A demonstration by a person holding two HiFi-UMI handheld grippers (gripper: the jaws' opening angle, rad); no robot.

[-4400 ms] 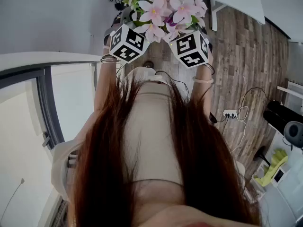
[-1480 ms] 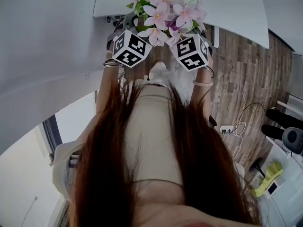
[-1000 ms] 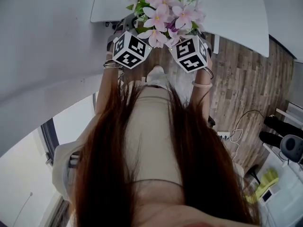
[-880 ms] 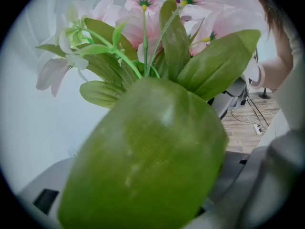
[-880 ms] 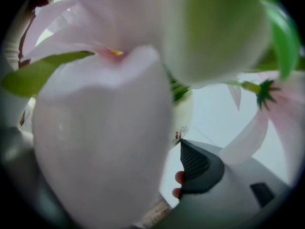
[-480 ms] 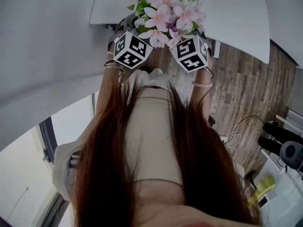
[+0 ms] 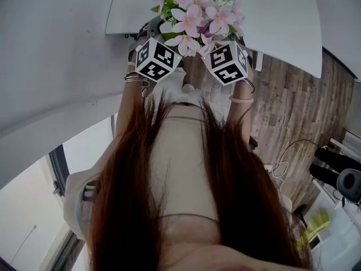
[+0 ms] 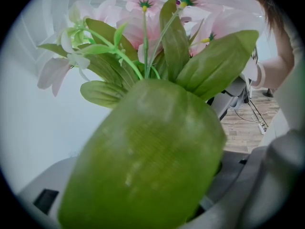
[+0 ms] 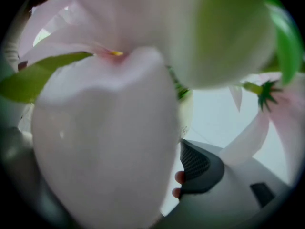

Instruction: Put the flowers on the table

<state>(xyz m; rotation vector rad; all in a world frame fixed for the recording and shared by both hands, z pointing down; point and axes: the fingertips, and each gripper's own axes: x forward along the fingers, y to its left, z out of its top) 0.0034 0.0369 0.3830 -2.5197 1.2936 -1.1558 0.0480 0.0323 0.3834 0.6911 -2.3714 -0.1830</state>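
Hair: long reddish-brown hair (image 7: 169, 208) hangs over a beige top (image 7: 180, 151) and fills the lower head view.
Arms: both forearms reach forward, with metal bracelets (image 7: 134, 77) on the left wrist.
Left gripper: the left gripper (image 7: 152, 51) is held up at the bunch's left side. In its own view grey jaw parts show at both lower corners, well apart. A broad green leaf (image 8: 147, 161) fills the gap, so I cannot tell whether they press on anything.
Right gripper: the right gripper (image 7: 228, 58) is at the bunch's right side. A pale pink petal (image 9: 105, 142) covers most of its view. One grey jaw with a black ribbed part (image 9: 198, 166) shows, with fingertips (image 9: 178, 178) just beside it. Its grip cannot be told.
Flowers: the bunch of pink flowers with green leaves (image 7: 194, 13) sits between the two grippers, raised in front of the table's near edge.
Table: the white table (image 7: 276, 16) lies beyond the bunch.
Floor: brown wooden planks (image 7: 287, 106), with white cables (image 7: 280, 167) to the right.
Sides: a dark window frame (image 7: 56, 171) at left and a yellow-green object (image 7: 313, 230) at lower right.
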